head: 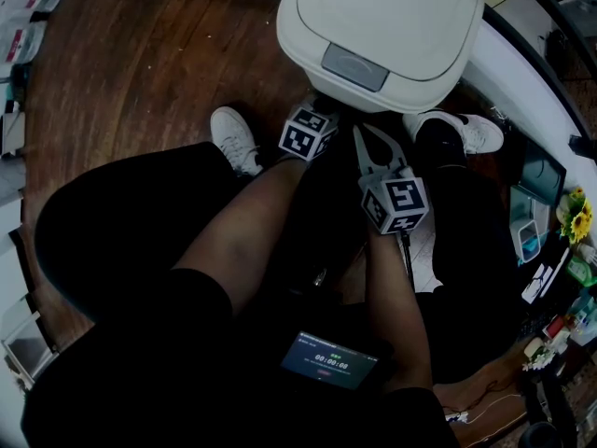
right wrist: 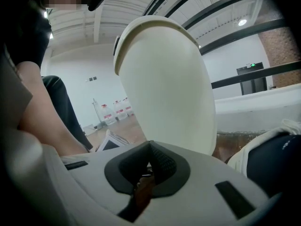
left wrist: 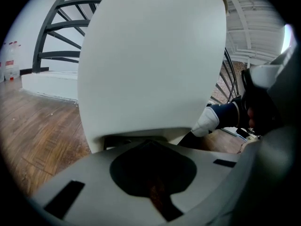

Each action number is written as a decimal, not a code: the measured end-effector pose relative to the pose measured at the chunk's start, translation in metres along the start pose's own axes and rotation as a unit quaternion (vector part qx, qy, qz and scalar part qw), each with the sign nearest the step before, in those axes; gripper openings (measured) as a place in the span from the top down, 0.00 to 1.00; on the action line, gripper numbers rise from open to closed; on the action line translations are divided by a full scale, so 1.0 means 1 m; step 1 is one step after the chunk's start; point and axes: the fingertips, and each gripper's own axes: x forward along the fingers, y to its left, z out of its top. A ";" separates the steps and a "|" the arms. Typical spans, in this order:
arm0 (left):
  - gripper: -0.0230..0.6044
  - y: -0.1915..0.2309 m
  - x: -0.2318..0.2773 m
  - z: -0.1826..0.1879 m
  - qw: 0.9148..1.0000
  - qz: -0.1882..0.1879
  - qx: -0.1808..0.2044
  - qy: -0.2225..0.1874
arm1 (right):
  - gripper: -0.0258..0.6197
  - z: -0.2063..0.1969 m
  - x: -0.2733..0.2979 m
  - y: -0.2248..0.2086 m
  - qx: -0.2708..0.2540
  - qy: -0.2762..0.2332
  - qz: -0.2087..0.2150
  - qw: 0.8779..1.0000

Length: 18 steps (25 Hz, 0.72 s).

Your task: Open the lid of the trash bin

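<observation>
The white trash bin (head: 382, 17) stands on the wood floor right in front of me, its lid down flat and a grey push panel (head: 354, 66) at the near edge. My left gripper (left wrist: 150, 142) is shut and empty, a short way from the bin's lower front wall (left wrist: 150, 55); in the head view only its marker cube (head: 308, 131) shows, below the lid's rim. My right gripper (head: 358, 133) is also shut on nothing, pointing at the bin's base just right of the left one. The bin's side and lid seam (right wrist: 162, 79) fill the right gripper view.
My white shoes (head: 233, 140) (head: 459, 131) flank the grippers. A curved white stair edge (head: 527, 87) runs close behind the bin on the right, with small items and yellow flowers (head: 578, 220) beyond. A timer screen (head: 328, 360) sits at my lap. Wood floor (head: 140, 63) stretches left.
</observation>
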 end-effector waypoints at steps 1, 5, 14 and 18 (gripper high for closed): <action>0.92 0.001 0.002 -0.002 1.000 0.001 0.000 0.004 | 0.94 0.000 0.000 0.000 0.000 0.000 0.000 1.000; 0.92 0.003 0.011 -0.009 1.000 0.002 0.003 0.018 | 0.94 -0.001 0.000 -0.004 0.001 -0.001 -0.002 1.000; 0.92 0.005 0.016 -0.015 0.999 0.009 -0.019 0.024 | 0.94 0.001 -0.002 -0.009 0.006 -0.002 -0.006 1.000; 0.92 0.004 0.017 -0.016 0.999 0.011 -0.004 0.037 | 0.94 -0.001 -0.002 -0.008 0.007 0.002 -0.006 1.000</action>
